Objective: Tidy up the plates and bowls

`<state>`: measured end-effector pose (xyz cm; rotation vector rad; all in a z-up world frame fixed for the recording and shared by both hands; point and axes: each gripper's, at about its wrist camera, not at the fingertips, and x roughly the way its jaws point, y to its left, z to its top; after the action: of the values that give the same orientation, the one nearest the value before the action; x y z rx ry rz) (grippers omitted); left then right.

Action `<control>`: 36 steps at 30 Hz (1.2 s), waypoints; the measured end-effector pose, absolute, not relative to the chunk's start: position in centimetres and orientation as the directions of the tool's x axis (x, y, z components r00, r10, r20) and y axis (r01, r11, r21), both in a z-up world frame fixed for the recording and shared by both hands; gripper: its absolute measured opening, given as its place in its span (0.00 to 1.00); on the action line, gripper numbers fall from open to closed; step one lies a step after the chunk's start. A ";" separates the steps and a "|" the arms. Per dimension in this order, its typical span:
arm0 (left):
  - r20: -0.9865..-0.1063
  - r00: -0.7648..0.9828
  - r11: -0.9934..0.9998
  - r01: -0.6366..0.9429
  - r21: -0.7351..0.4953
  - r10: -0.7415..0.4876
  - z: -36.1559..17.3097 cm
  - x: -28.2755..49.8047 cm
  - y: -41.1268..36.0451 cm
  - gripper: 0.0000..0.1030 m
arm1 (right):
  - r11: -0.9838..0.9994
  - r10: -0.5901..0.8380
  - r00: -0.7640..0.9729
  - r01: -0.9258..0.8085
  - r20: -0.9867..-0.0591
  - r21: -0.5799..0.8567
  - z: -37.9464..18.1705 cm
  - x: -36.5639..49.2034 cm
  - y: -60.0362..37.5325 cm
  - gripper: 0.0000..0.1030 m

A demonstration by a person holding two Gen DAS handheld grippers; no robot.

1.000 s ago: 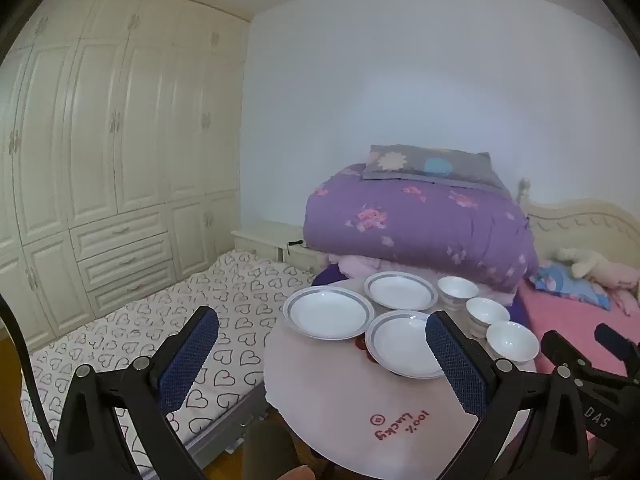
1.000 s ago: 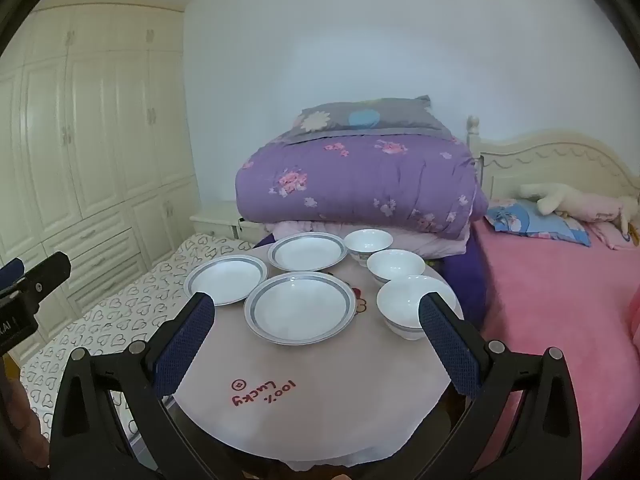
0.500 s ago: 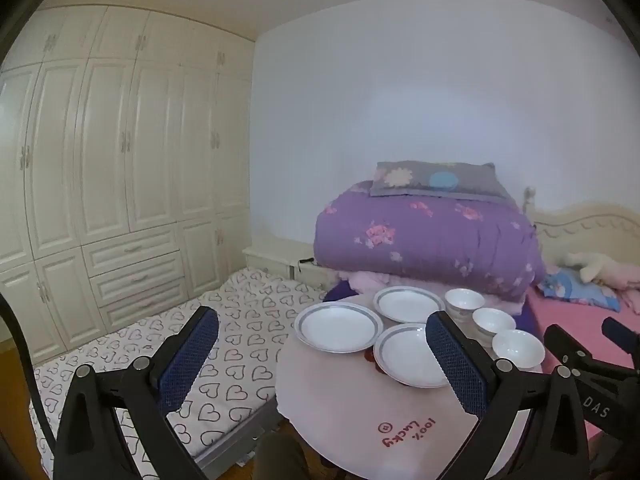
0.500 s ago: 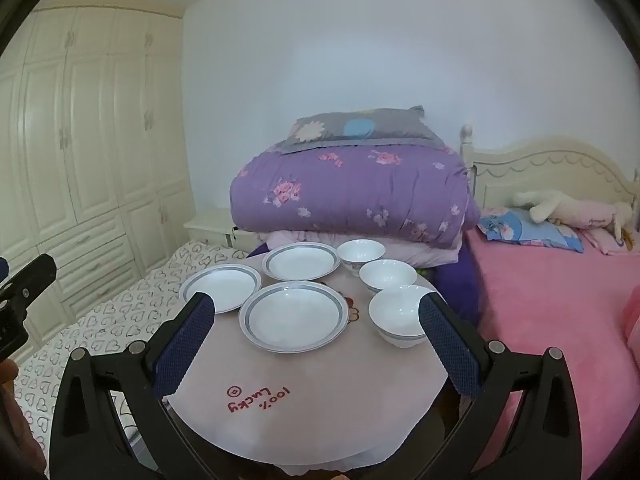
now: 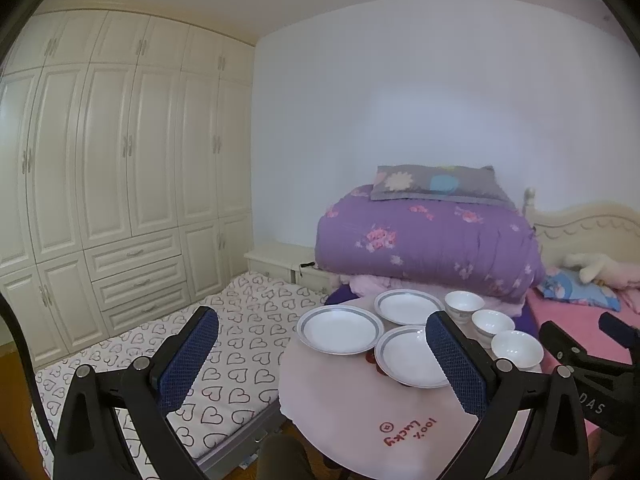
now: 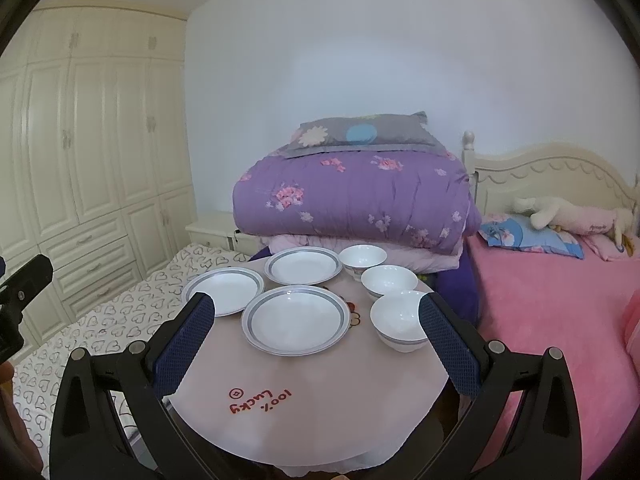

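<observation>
Three grey-rimmed plates [image 6: 296, 319] [image 6: 303, 265] [image 6: 225, 290], left; three white bowls [image 6: 400, 322] [image 6: 389, 281] [image 6: 363, 258], right; one round table [image 6: 304, 408]; one quilt [image 6: 352, 200].

Both wrist views look forward and slightly down over a round table [image 6: 304, 408] from its near edge. The left view sits further left and back, taking in the wardrobe [image 5: 120, 168]; the right view is closer, centred. Both share the table and quilt [image 6: 352, 200].

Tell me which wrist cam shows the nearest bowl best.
Right wrist. The nearest bowl sits close there, with rim, inside and banded foot visible; only its right edge hides behind the right gripper's finger. The left wrist view shows it smaller and farther away, unobstructed beside that finger.
</observation>
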<state>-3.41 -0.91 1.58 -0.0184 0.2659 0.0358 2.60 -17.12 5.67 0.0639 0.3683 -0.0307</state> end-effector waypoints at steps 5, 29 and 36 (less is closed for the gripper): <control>-0.264 0.964 0.999 -0.037 -0.023 0.030 1.4 -3.8 -1.0 0.99 | 0.998 -0.011 0.933 0.033 -0.360 0.055 5.6 2.7 -17.0 1.00; -0.302 0.953 1.000 -0.014 -0.015 0.008 0.6 -2.3 -1.8 0.99 | 0.997 0.023 0.928 0.004 -0.372 0.071 4.8 2.8 -17.0 1.00; -0.366 0.930 1.000 0.023 -0.021 -0.029 0.3 1.5 -2.1 0.99 | 0.998 0.036 0.916 -0.014 -0.401 0.058 4.0 4.7 -17.7 1.00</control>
<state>1.53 -2.08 0.26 -0.0165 0.3753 -0.0269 4.69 -17.73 4.01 0.0541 0.4131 0.0255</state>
